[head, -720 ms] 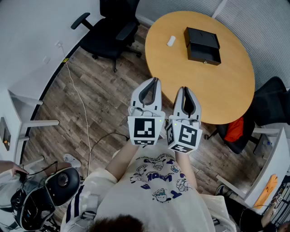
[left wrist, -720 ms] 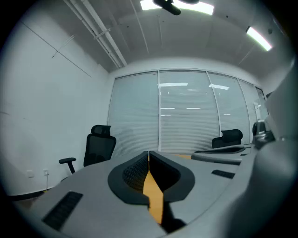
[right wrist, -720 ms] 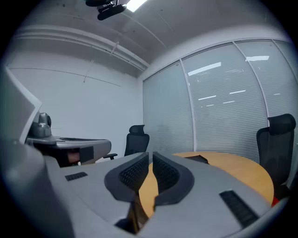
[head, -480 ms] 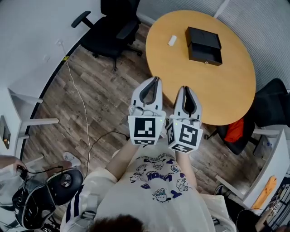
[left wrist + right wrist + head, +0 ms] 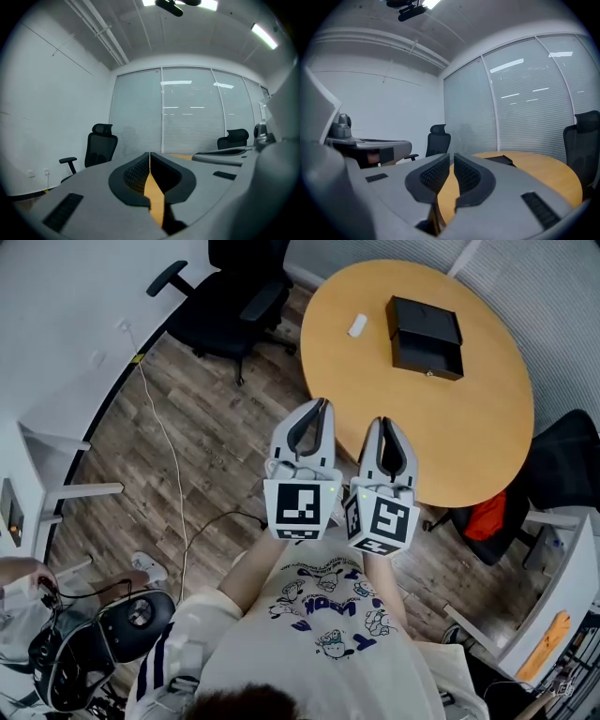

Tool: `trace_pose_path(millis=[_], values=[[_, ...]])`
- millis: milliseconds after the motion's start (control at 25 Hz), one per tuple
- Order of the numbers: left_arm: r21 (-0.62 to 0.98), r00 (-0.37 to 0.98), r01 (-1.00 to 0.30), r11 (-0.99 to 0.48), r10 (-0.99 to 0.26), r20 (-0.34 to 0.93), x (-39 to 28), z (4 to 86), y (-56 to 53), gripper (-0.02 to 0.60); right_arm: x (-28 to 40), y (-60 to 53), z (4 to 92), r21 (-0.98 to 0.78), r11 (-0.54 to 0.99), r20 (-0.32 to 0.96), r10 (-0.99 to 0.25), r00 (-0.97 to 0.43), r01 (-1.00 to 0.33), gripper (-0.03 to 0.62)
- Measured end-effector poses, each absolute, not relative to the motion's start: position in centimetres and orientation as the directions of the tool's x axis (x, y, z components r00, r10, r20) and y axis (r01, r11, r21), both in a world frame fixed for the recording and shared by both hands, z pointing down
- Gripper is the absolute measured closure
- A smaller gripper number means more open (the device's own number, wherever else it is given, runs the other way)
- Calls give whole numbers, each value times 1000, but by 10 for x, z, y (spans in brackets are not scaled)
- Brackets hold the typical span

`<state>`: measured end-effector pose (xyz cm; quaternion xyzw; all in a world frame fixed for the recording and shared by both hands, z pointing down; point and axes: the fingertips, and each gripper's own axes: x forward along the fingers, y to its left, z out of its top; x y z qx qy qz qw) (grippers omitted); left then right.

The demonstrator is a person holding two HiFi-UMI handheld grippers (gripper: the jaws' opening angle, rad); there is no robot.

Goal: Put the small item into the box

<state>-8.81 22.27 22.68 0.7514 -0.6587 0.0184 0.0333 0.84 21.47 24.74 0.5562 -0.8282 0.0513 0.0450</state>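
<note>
In the head view a black box lies open on the far side of the round wooden table, with the small white item to its left. My left gripper and right gripper are held side by side over the floor, short of the table's near edge, both shut and empty. In the left gripper view the left gripper points level at the blinds, and only a strip of the table shows. The right gripper faces the table, with the box beyond it.
A black office chair stands left of the table; another black chair with a red thing is at its right. A cable runs across the wood floor. A person's hand and dark gear are at lower left.
Both grippers keep their place and stay shut. The table and box drift slightly right in the view, and the hand at the lower left edge has shifted.
</note>
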Motion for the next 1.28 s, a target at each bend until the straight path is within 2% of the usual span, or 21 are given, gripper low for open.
trace_pose_path(millis=[840, 1280], values=[[36, 19, -999, -15, -995, 99, -78, 242, 147, 565, 25, 127, 265, -75, 442, 158, -880, -449, -894, 548], [34, 24, -999, -20, -991, 129, -75, 252, 122, 565, 28, 102, 273, -96, 429, 181, -880, -439, -898, 548]])
